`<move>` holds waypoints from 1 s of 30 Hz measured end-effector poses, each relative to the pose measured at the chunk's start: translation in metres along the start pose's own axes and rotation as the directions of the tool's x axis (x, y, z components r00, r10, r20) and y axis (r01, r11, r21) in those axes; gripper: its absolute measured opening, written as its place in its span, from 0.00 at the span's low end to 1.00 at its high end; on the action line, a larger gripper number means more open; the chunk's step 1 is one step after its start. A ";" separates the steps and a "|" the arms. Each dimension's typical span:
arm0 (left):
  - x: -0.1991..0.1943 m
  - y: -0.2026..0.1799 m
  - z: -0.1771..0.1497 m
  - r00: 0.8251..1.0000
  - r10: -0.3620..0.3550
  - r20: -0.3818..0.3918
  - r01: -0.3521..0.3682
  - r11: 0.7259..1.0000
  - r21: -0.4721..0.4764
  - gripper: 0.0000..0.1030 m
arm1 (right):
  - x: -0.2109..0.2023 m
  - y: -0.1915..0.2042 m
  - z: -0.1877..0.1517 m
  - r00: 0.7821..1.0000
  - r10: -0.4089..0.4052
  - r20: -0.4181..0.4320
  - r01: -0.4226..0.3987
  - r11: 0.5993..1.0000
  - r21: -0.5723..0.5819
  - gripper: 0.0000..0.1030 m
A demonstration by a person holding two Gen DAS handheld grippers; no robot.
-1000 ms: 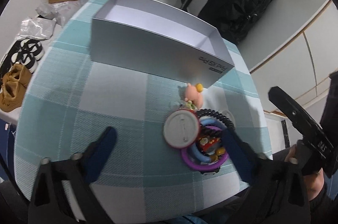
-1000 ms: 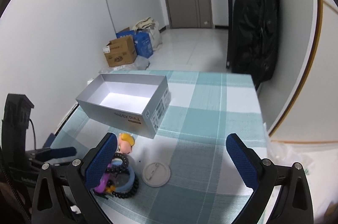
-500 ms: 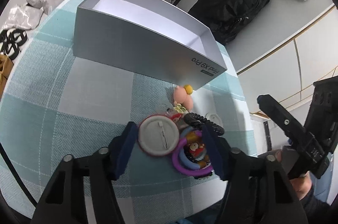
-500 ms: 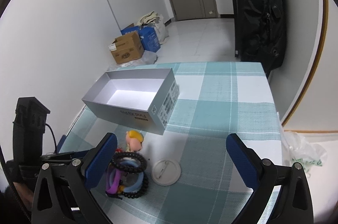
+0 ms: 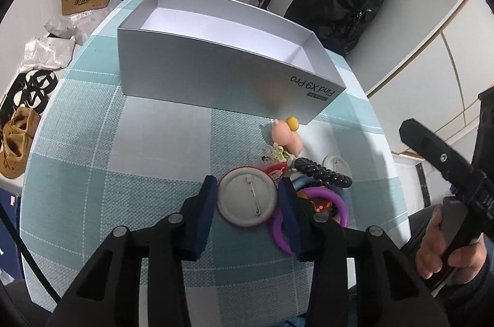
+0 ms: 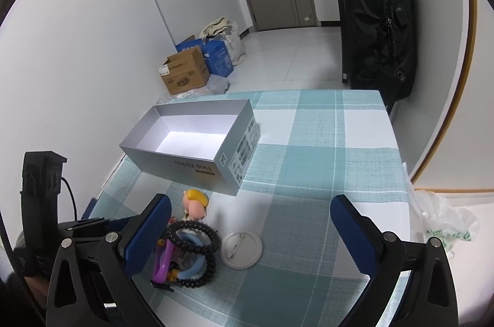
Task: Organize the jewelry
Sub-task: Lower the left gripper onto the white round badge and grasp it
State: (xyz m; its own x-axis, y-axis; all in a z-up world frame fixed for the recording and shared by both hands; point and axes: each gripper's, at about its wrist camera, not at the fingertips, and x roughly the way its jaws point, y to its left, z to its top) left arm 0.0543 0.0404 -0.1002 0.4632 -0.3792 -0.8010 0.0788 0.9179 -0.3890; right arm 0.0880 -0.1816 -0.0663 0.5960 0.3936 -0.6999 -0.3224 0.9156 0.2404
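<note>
One open silver box (image 5: 222, 71) stands on the checked tablecloth (image 5: 92, 160); it serves as the landmark. Two round pin badges are present. Badge one, the red-rimmed badge (image 5: 247, 200), lies pin side up in front of the box. Badge two, the white badge (image 6: 241, 248), lies pin side up farther from the box front, to the right of the pile in the right wrist view. One pink figure (image 5: 287, 135) with a yellow top lies just in front of the box's near corner. One black beaded bracelet (image 6: 197, 234), one purple ring (image 5: 311, 219) and one blue ring (image 6: 188, 262) form a pile in front of the figure.

The left gripper (image 5: 247, 203) is closed on the red-rimmed badge, one finger at each edge. The right gripper (image 6: 250, 231) stands wide apart and holds nothing; the white badge lies between its fingers, the pile beside its left finger.
</note>
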 end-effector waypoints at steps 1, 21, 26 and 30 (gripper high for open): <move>-0.002 0.000 0.000 1.000 -0.008 0.007 0.008 1.000 -0.003 0.15 | 0.000 0.000 0.000 1.000 -0.003 0.001 0.003 1.000 -0.003 1.00; -0.009 0.011 0.000 0.995 0.100 -0.024 -0.101 0.994 -0.047 0.45 | 0.006 0.014 -0.007 1.000 0.018 -0.017 -0.019 0.998 -0.052 1.00; 0.000 -0.010 -0.004 0.977 0.211 -0.009 -0.209 0.971 0.114 0.47 | 0.005 0.017 -0.008 1.000 0.017 -0.013 -0.018 0.998 -0.068 1.00; 0.009 -0.017 -0.004 0.967 0.256 0.005 -0.252 0.949 0.188 0.47 | 0.005 0.017 -0.008 1.000 0.016 -0.010 -0.017 0.997 -0.069 1.00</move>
State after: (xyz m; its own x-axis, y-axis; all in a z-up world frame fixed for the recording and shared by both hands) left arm 0.0533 0.0208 -0.1023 0.4722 -0.1309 -0.8717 0.1242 0.9889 -0.0813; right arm 0.0794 -0.1653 -0.0711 0.5831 0.4076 -0.7027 -0.3825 0.9009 0.2052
